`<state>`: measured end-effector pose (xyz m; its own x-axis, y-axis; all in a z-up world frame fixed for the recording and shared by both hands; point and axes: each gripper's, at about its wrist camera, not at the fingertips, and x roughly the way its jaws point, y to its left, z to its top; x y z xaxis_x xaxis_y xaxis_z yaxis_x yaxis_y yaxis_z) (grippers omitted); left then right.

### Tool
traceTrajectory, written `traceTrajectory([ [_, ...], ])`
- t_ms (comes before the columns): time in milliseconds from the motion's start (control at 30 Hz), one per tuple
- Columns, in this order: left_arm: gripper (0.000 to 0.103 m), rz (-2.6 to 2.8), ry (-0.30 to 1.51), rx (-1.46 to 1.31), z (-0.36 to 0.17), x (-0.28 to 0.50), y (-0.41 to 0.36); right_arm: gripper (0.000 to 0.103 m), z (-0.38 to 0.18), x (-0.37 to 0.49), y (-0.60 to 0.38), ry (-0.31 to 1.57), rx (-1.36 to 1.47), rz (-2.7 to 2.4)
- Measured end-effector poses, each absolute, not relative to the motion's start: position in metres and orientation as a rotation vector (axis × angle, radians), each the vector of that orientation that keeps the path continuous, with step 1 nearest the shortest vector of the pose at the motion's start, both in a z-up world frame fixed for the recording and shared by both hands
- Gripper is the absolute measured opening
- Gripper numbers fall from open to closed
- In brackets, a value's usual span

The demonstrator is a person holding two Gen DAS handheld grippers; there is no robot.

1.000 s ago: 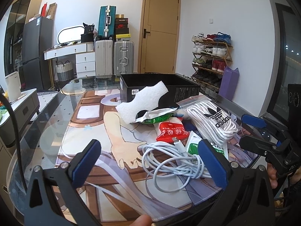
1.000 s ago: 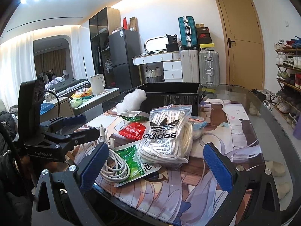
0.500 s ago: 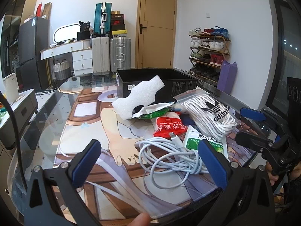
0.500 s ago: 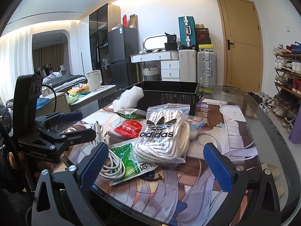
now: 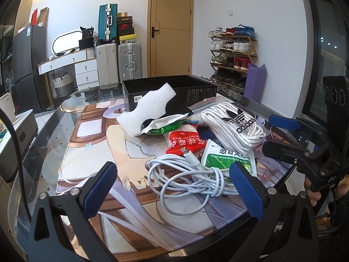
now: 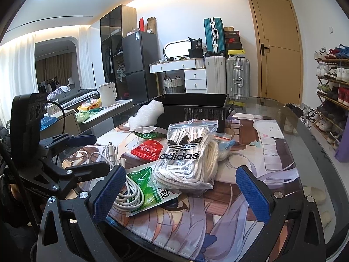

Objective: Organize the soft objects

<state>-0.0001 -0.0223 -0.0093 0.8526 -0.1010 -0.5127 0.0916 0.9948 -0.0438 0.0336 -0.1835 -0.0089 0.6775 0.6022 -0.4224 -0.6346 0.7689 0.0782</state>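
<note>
A pile lies on the printed mat: a coiled white cable, a green-white sachet, a red packet, a bagged Adidas white rope bundle, a torn green wrapper and a white foam piece. A black box stands behind. My left gripper is open just before the cable. My right gripper is open before the Adidas bag, sachet and cable. Both are empty.
The mat lies on a glass table. Each gripper shows in the other's view, the right one at the right table edge, the left one at the left. Suitcases, a door and a shoe rack stand behind.
Both grippers have drawn slightly nearer the pile and both views have shifted a little. Nothing on the mat has moved.
</note>
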Motion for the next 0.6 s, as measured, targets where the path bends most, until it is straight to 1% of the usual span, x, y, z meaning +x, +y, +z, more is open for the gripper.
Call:
traceTrajectory([
  [600, 0.103, -0.120, 0.595, -0.044, -0.0175, 0.0095, -0.0176, 0.103, -0.0104, 0.0351, -0.1825, 0.460, -0.073, 0.701],
])
